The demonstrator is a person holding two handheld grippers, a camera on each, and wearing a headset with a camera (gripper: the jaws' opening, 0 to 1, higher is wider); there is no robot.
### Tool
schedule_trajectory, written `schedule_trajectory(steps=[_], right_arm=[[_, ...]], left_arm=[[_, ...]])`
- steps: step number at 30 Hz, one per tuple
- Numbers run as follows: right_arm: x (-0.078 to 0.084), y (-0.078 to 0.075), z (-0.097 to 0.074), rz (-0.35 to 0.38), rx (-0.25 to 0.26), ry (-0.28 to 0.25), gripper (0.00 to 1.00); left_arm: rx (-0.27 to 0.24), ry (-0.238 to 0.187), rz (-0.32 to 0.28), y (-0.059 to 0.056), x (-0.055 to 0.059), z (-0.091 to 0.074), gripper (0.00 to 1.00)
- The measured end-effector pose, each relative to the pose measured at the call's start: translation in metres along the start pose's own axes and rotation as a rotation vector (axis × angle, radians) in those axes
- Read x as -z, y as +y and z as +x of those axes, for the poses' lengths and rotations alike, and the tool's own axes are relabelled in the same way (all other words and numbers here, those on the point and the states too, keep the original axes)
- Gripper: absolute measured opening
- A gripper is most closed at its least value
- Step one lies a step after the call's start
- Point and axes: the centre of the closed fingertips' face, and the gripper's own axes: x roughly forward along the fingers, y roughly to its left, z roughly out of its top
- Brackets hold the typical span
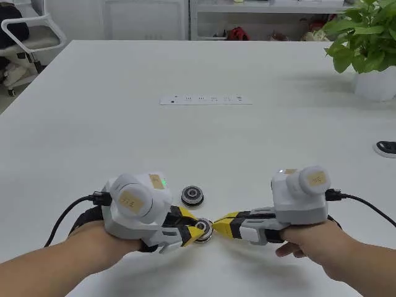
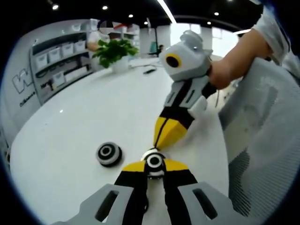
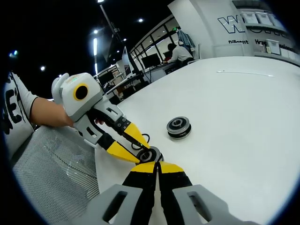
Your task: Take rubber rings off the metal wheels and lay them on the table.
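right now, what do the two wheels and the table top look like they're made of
Held wheel: the bright, glinting centre suggests bare metal, and the dark matte outer band looks like rubber.
Loose wheel: much the same, with shiny concentric rings inside a dull black rim.
Table: smooth white top with soft reflections, probably laminate or painted board; I can't tell which.

Plain white across the table [image 1: 204, 68], white again on the power strip [image 1: 206, 99] with its row of dark marks. Pale grey and white on left gripper [image 1: 197, 231] and right gripper [image 1: 218, 228], jaws black then yellow at the ends, black cable [image 1: 62, 218] trailing. Black around silver metal on near wheel [image 1: 203, 230] and far wheel [image 1: 193, 195] alike, green leaves on the plant [image 1: 362, 37], white on its pot [image 1: 376, 83], white frame on the chair [image 1: 28, 28].
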Motion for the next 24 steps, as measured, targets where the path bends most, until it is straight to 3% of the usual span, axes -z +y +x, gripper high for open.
schedule_trajectory(steps=[24], right_arm=[[-0.0042, 0.0096, 0.0027, 0.013, -0.029, -0.006, 0.00]], left_arm=[[-0.021, 0.023, 0.024, -0.0004, -0.0001, 0.0007, 0.12]])
